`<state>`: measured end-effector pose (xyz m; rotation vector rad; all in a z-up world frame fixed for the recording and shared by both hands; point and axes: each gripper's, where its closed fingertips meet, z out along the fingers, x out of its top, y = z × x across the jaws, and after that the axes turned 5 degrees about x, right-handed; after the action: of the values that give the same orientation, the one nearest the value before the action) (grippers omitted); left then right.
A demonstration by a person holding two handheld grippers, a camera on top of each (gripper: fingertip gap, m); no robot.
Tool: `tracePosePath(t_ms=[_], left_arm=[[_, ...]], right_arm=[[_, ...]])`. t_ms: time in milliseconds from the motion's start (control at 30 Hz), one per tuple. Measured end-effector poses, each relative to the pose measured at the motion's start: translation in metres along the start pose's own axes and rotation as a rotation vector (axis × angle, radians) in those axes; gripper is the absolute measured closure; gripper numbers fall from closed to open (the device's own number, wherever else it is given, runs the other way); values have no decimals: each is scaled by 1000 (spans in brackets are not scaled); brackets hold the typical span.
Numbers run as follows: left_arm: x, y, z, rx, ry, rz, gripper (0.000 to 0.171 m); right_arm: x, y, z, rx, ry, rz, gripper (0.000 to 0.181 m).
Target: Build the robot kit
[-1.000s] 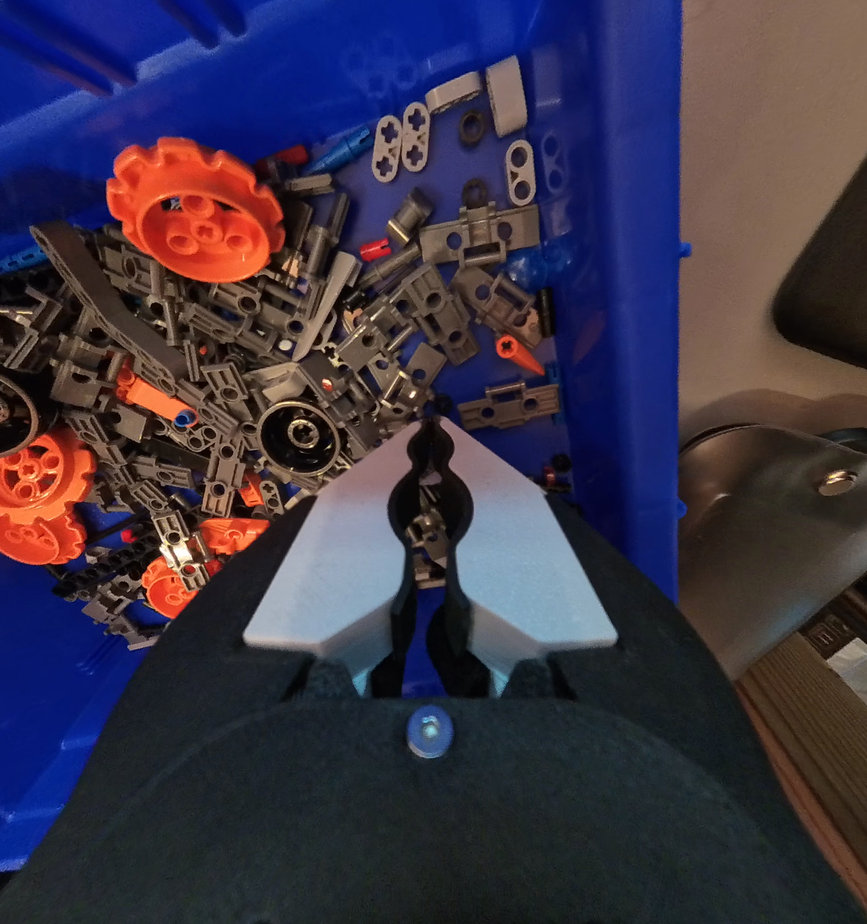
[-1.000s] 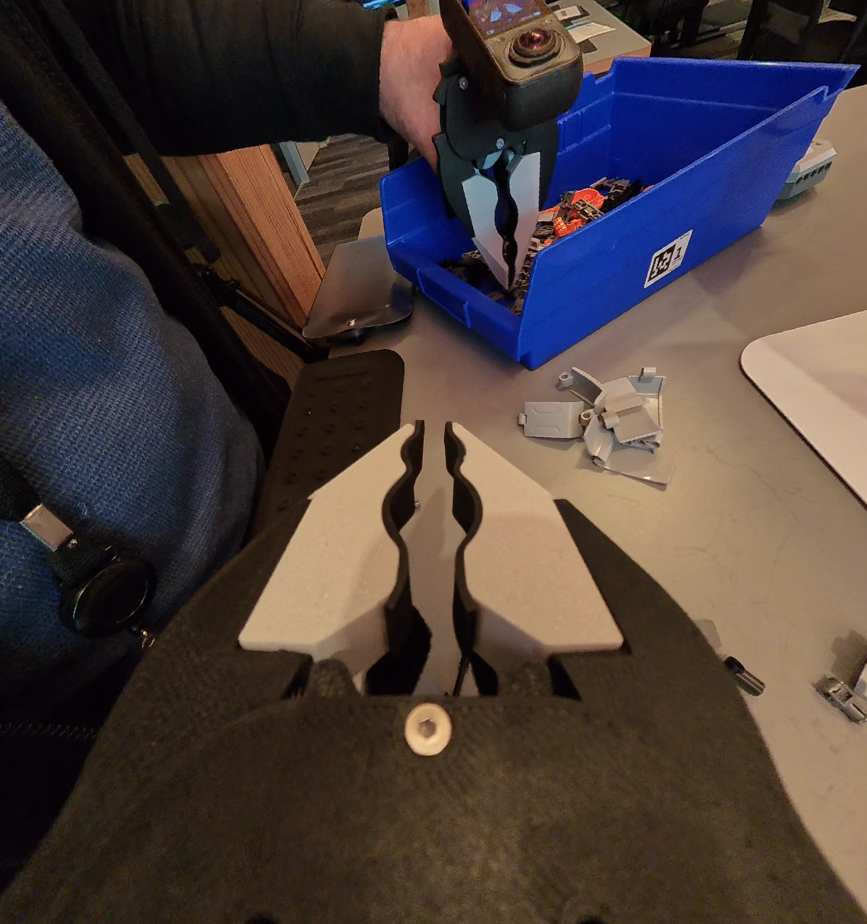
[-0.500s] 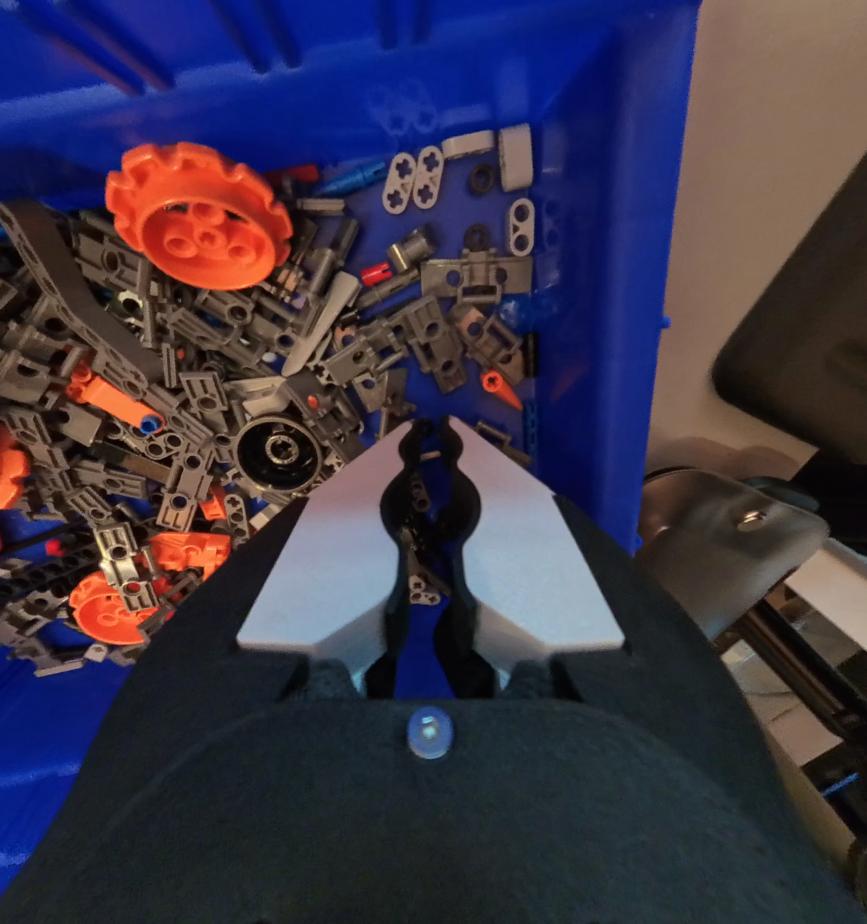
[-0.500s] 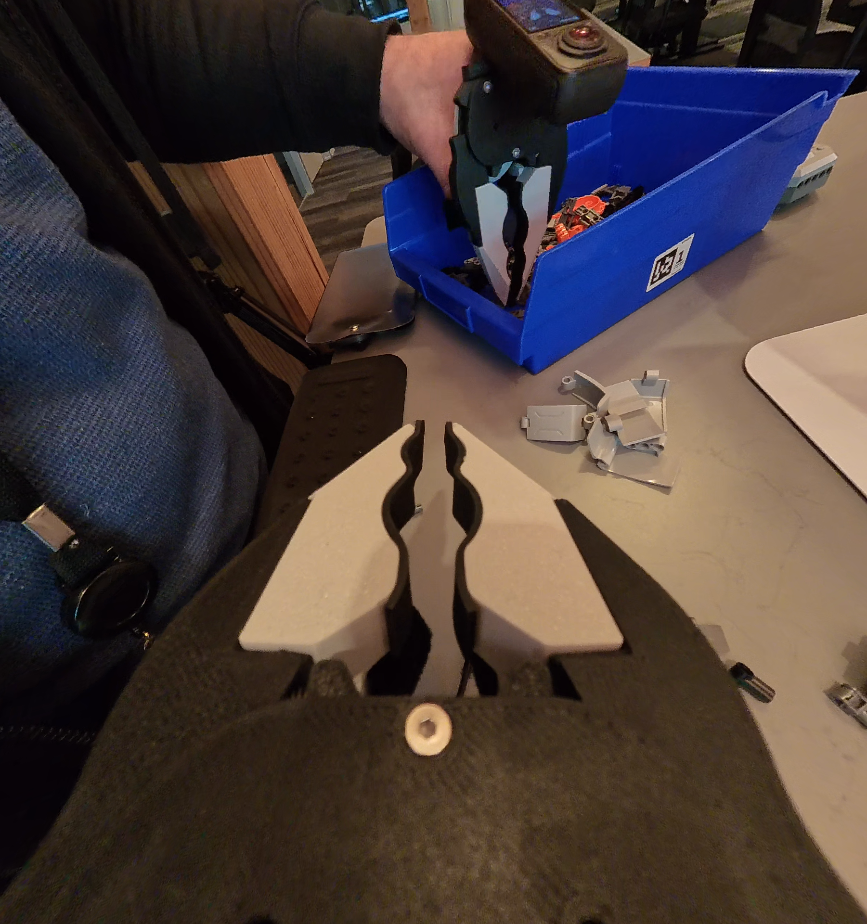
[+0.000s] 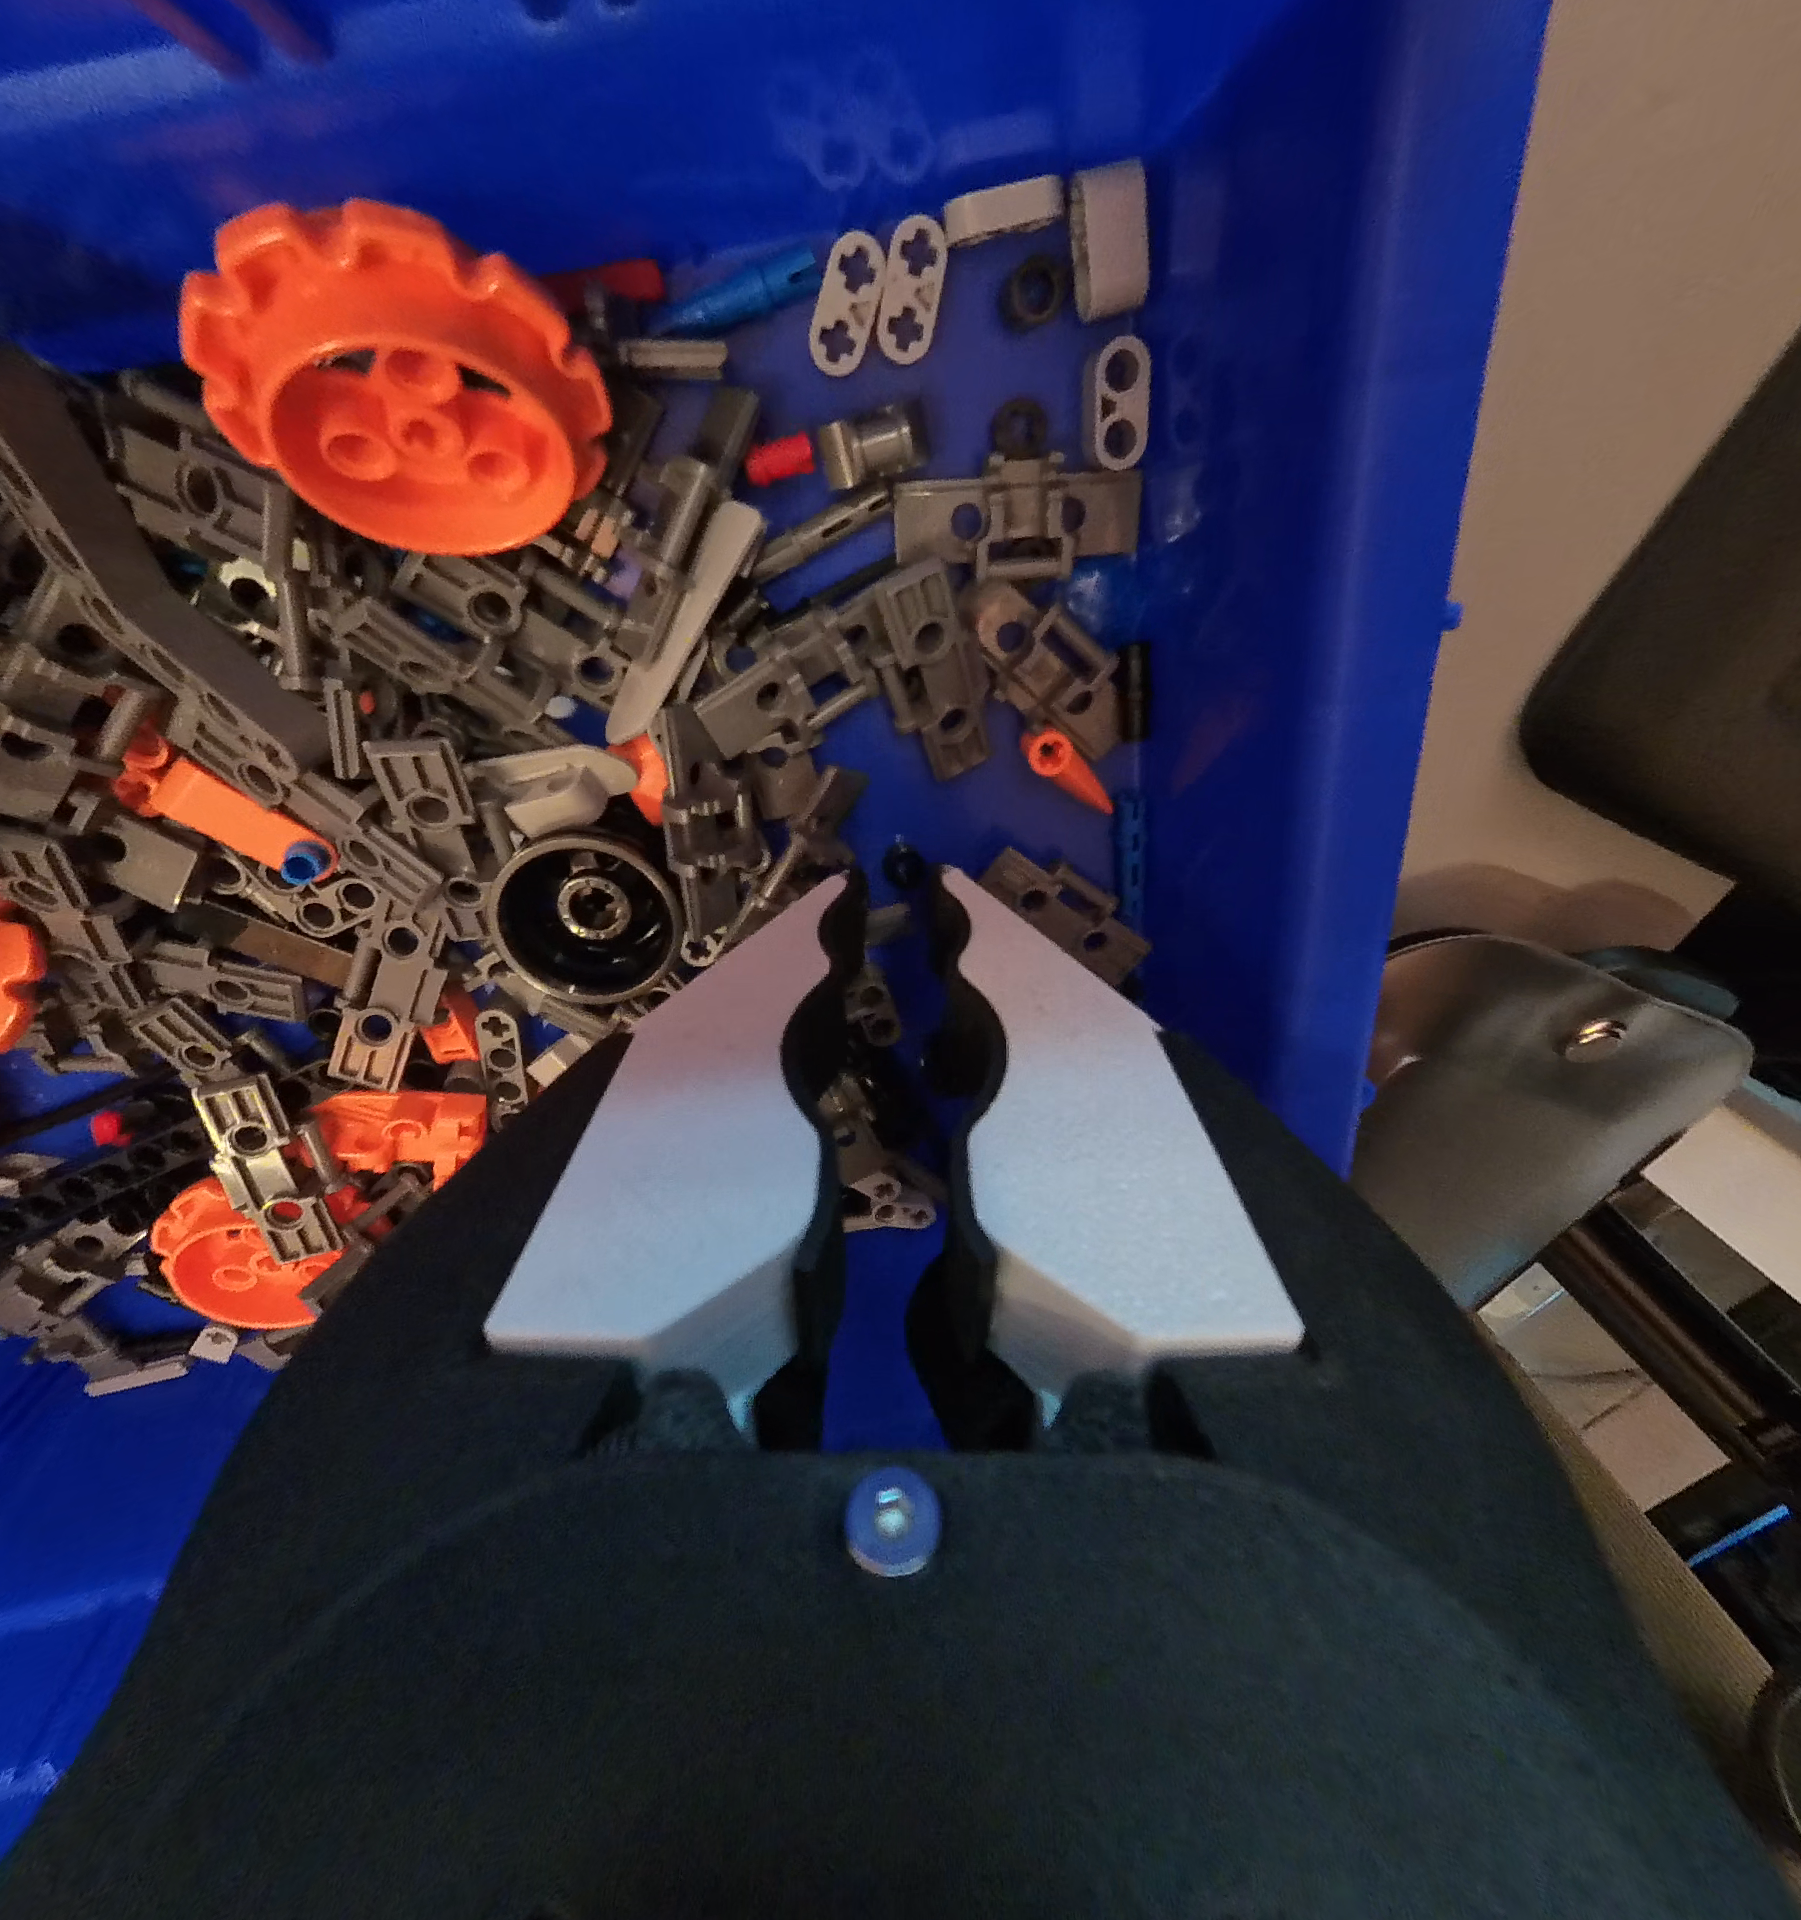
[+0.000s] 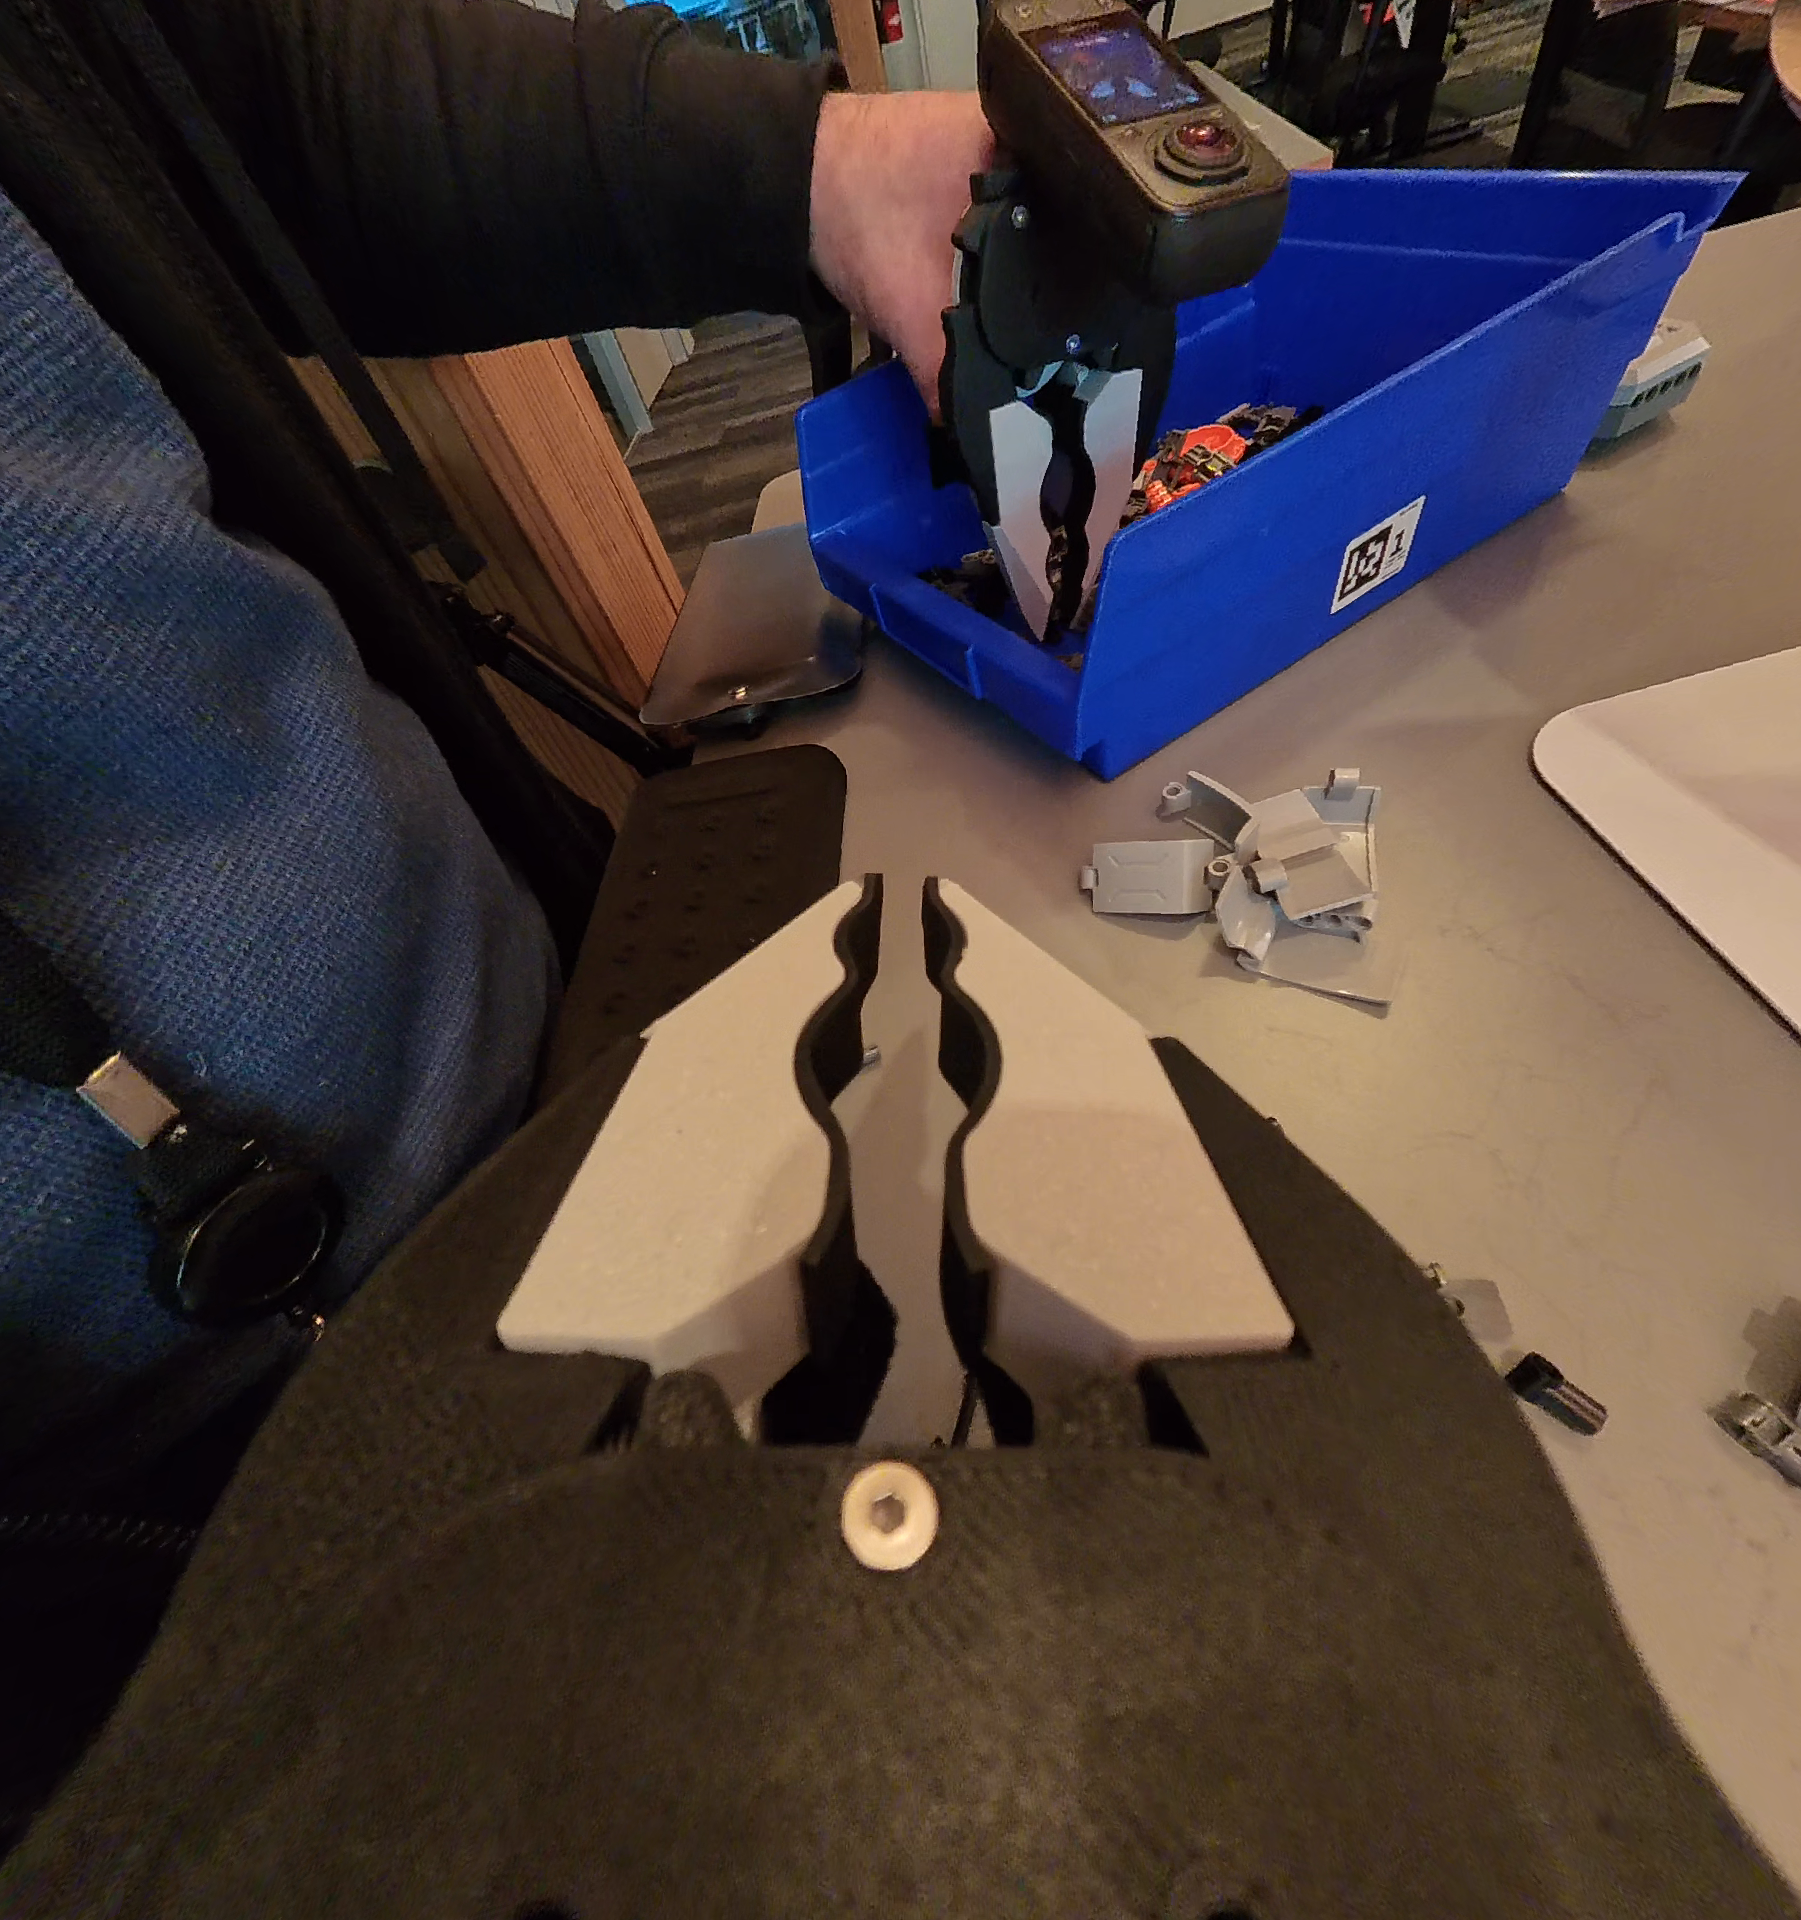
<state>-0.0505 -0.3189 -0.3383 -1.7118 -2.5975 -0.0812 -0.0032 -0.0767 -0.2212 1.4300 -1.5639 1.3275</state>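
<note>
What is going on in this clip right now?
A person holds a two-finger gripper in each hand. The left gripper is lowered into a blue bin of grey, black and orange building pieces, its jaws slightly apart over the pieces near the bin's right wall, with nothing gripped. The right gripper hovers over the grey table, slightly open and empty, close to a small pile of light grey parts that lies outside the bin.

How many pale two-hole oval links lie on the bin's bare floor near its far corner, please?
3: a pair of cross-holed links side by side, and a round-holed link to their right. More may be buried in the pile of parts.
</note>
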Motion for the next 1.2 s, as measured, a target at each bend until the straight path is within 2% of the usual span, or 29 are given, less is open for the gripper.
tracePosePath(t_ms=[333, 400, 500, 600, 700, 867, 1000, 1200], left_arm=[[5, 3, 0, 47, 27, 39, 166], [8, 3, -7, 64, 57, 43, 166], [23, 3, -34, 115, 154, 60, 166], [57, 15, -78, 195, 325, 131, 166], [108, 45, -122, 238, 525, 238, 166], [189, 94, -171, 268, 773, 413, 166], [237, 119, -193, 270, 911, 507, 166], [276, 147, -198, 214, 985, 586, 166]], right_arm=[[-1, 1, -1, 0, 0, 1, 176], [1, 1, -2, -5, 0, -2, 176], [5, 2, -5, -25, 9, 9, 175], [18, 6, -12, -42, 84, 91, 175], [45, 1, -21, 10, 253, 201, 174], [76, -1, -38, 149, 516, 387, 169], [85, -3, -54, 225, 658, 462, 164], [87, -13, -82, 284, 774, 487, 166]])
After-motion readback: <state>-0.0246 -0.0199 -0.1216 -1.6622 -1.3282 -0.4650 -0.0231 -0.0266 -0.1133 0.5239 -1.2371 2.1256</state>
